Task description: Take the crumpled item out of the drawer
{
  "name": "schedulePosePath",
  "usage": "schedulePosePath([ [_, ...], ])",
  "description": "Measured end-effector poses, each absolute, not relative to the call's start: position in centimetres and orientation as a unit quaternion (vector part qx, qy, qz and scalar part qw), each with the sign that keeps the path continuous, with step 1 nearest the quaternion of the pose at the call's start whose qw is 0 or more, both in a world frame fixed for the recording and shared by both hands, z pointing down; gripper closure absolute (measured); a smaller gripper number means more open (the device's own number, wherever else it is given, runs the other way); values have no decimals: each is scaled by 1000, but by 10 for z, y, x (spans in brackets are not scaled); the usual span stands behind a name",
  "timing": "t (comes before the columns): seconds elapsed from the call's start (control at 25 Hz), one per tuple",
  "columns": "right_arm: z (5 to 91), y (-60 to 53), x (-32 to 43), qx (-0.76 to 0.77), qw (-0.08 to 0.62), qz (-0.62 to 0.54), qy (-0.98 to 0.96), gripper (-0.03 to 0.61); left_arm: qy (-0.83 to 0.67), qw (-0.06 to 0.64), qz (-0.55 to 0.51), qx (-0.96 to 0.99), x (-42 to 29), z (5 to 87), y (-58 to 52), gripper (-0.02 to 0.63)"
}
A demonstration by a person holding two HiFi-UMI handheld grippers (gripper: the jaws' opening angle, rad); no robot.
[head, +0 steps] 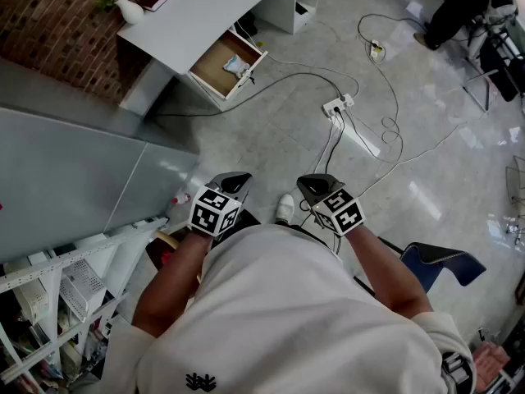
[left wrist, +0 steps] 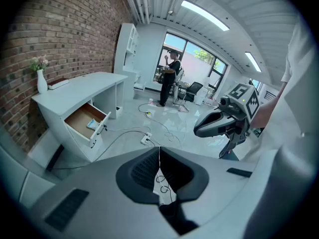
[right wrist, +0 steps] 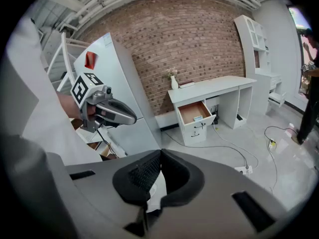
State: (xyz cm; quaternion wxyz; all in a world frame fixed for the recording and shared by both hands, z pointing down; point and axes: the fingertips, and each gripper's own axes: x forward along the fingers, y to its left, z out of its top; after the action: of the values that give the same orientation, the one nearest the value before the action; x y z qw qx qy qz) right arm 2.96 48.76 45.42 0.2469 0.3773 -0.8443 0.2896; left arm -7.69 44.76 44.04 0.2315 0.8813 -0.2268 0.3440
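The white desk's top drawer (head: 215,66) stands pulled open across the room, and a pale crumpled item (head: 236,66) lies inside it. The left gripper view shows the same drawer (left wrist: 82,121) and item (left wrist: 93,125), and the right gripper view shows the drawer (right wrist: 194,112) small and far away. My left gripper (head: 234,183) and right gripper (head: 316,185) are held close to my body, side by side above the floor and well short of the desk. Both have their jaws together with nothing between them, as the left (left wrist: 159,148) and right (right wrist: 160,152) close views show.
A power strip (head: 338,104) and long cables trail over the grey floor between me and the desk. A vase (head: 129,8) stands on the desktop. A grey cabinet (head: 66,179) and a white wire rack (head: 57,277) are at my left, a blue chair (head: 439,261) at my right. A person (left wrist: 172,78) stands by the window.
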Motion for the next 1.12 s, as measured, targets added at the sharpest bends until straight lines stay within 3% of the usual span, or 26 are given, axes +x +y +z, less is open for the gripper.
schedulePosePath([
  [0.48, 477, 407, 30, 372, 262, 309, -835, 551, -242, 248, 333, 877, -86, 456, 367, 589],
  [1.12, 479, 166, -27, 417, 290, 322, -799, 514, -223, 176, 395, 874, -139, 525, 80, 588],
])
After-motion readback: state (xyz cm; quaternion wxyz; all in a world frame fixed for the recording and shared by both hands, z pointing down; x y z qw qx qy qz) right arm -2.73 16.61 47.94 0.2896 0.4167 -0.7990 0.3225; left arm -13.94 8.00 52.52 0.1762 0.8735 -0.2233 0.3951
